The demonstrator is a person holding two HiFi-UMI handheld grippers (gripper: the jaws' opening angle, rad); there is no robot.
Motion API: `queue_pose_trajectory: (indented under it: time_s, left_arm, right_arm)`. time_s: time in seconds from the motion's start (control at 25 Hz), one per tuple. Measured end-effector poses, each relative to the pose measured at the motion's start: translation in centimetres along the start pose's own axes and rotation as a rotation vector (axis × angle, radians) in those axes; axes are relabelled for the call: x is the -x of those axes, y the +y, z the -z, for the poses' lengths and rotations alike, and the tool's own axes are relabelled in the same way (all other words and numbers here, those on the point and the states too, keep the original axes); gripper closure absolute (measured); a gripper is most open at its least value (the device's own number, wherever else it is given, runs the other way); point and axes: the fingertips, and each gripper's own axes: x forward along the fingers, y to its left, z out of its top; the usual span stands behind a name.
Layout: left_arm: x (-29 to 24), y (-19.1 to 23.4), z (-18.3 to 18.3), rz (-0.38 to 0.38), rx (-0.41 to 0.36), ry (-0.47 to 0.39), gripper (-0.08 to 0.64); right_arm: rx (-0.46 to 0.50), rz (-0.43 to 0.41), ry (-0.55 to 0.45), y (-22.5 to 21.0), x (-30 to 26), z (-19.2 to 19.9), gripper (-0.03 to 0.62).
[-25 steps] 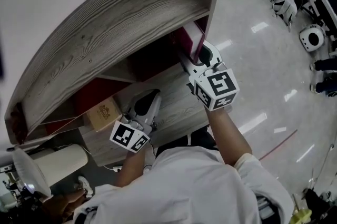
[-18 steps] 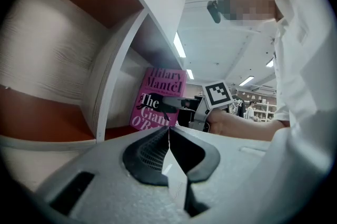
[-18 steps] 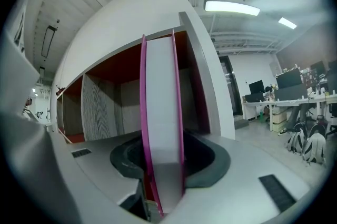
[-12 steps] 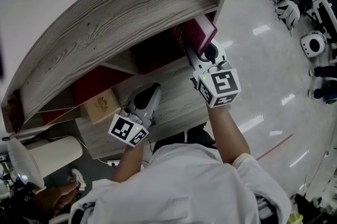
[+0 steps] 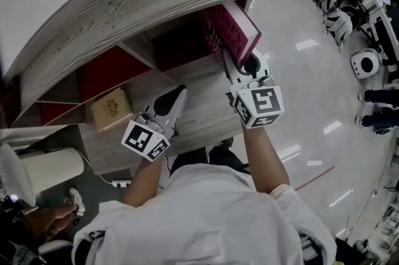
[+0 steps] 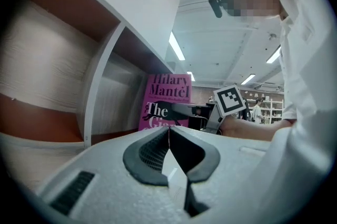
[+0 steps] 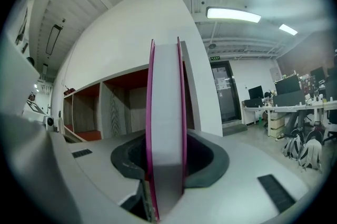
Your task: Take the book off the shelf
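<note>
pink book (image 5: 232,32) stands upright, partly out of the shelf (image 5: 124,8).

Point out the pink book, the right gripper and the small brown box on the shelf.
pink book (image 5: 232,30), head view, on its pink cover.
right gripper (image 5: 232,64), head view, midway between its fingertips; its jaws have just been closing, pink book clamped between them.
small brown box (image 5: 111,109), head view, on its printed top.

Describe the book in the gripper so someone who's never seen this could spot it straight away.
Find the long grey wood-grain shelf and go to its right end. There the right gripper, whose jaws have just been closing, clamps an upright book. It's bright pink with Hilary Mantel on the cover, unlike the tan box further left.
</note>
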Motion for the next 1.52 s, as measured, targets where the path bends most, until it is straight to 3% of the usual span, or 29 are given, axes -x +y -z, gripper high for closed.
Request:
queue_pose_trajectory:
  time_s: [0.24,0.44,0.76,1.12,1.52]
  left_arm:
    - [0.5,-2.7,-0.4,-0.079,-0.054,0.003,0.541]
    - [1.9,-5.1,-0.2,-0.154,-0.146,0.024,0.541]
    - [4.5,-7.7,-0.4,-0.262,-0.185,0.009,0.541]
    - [8.3,-9.9,-0.8,-0.265,-0.21,-0.031,0.541]
    - [18.2,-13.2,1.1,-0.255,-0.181,-0.054,0.541]
  right_arm:
    - [0.05,0.006,-0.024,-0.2,5.4,-0.5,0.448]
    - [0.095,0.017,-0.046,0.0,10.2,-0.9,0.449]
    - [0.153,0.056,-0.082,-0.3,17.4,-1.6,0.449]
    - [0.214,0.124,-0.067,2.8,24.4,-1.3,0.449]
    - [0.235,0.21,-0.032,9.7,33.2,1.1,0.449]
